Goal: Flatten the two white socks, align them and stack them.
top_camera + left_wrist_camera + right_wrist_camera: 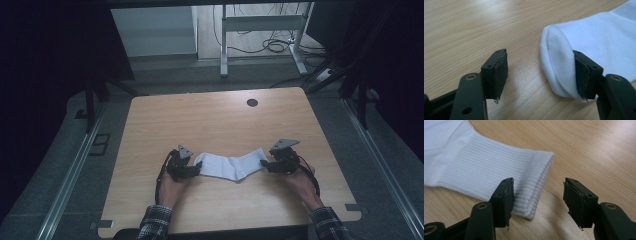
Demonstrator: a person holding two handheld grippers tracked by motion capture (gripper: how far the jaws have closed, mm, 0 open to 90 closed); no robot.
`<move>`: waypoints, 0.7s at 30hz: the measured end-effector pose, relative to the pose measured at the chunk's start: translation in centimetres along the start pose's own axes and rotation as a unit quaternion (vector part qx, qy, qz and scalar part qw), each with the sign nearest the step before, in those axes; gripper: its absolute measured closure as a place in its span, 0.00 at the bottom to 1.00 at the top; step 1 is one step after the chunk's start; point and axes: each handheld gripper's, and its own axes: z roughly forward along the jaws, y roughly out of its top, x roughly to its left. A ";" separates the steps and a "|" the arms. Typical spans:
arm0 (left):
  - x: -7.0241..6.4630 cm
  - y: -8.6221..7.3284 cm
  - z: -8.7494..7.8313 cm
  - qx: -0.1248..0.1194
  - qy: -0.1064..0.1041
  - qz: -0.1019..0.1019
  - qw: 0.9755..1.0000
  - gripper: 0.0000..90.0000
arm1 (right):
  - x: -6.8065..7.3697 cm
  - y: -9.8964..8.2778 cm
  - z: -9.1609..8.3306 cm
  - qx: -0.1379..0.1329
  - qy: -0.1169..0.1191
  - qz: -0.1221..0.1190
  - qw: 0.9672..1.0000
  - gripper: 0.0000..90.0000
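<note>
A white sock (231, 165) lies flat on the wooden table (210, 120), bent at the heel. My left gripper (196, 169) stands open at the sock's toe end. In the left gripper view the toe (559, 62) rests against the right jaw, and bare wood shows between the jaws of the left gripper (541, 75). My right gripper (264, 163) is open at the ribbed cuff. In the right gripper view the cuff (534, 182) lies under the left jaw, its edge within the gap of the right gripper (537, 200).
A dark round hole (252, 102) sits near the table's far edge. Metal rails (75, 165) run along both sides of the table. Beyond the far edge stands a metal frame (260, 30) with cables (272, 45) on the floor.
</note>
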 end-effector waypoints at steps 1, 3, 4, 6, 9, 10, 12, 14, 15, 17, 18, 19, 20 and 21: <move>0.0 0.0 0.0 -0.002 -0.002 -0.004 1.000 0.38 | 0.0 0.0 0.0 -0.001 0.002 0.001 1.000 0.46; 0.0 0.0 -0.1 -0.007 -0.006 -0.013 1.000 0.35 | 0.0 0.0 -0.2 -0.005 0.001 0.004 1.000 0.40; 0.1 0.0 -0.1 -0.008 -0.009 -0.017 1.000 0.35 | 0.0 0.0 -0.2 -0.005 0.001 0.004 1.000 0.40; 0.0 0.0 -0.3 -0.011 -0.012 -0.019 1.000 0.32 | 0.0 0.0 -0.4 -0.008 0.012 0.011 1.000 0.35; 0.0 0.1 -0.7 -0.020 -0.020 -0.022 0.999 0.30 | 0.1 0.0 -0.6 -0.010 0.014 0.011 1.000 0.32; 0.0 0.2 -0.9 -0.026 -0.027 -0.024 0.999 0.29 | 0.2 0.1 -0.6 -0.009 0.015 0.008 1.000 0.31; 0.0 0.3 -1.2 -0.031 -0.033 -0.025 0.999 0.26 | 0.4 0.1 -0.8 -0.005 0.019 0.004 1.000 0.27; -0.1 0.3 -1.4 -0.033 -0.044 -0.026 0.998 0.25 | 0.6 0.1 -0.9 -0.005 0.019 0.002 1.000 0.25; -0.2 0.3 -1.5 -0.033 -0.047 -0.025 0.998 0.23 | 0.6 0.2 -1.0 -0.004 0.017 -0.003 1.000 0.24; -0.4 0.3 -1.8 -0.033 -0.052 -0.020 0.998 0.21 | 0.9 0.3 -1.3 -0.006 0.020 -0.005 1.000 0.22; -0.5 0.3 -2.0 -0.034 -0.054 -0.020 0.998 0.19 | 1.0 0.4 -1.7 -0.011 0.020 -0.010 1.000 0.21; -0.6 0.4 -2.2 -0.037 -0.057 -0.020 0.997 0.19 | 1.0 0.4 -1.7 -0.011 0.020 -0.010 1.000 0.21; -0.6 0.4 -2.4 -0.040 -0.061 -0.020 0.997 0.19 | 1.1 0.5 -1.9 -0.012 0.019 -0.011 1.000 0.19; -0.7 0.5 -2.6 -0.042 -0.065 -0.020 0.997 0.18 | 1.2 0.6 -2.1 -0.014 0.020 -0.012 1.000 0.18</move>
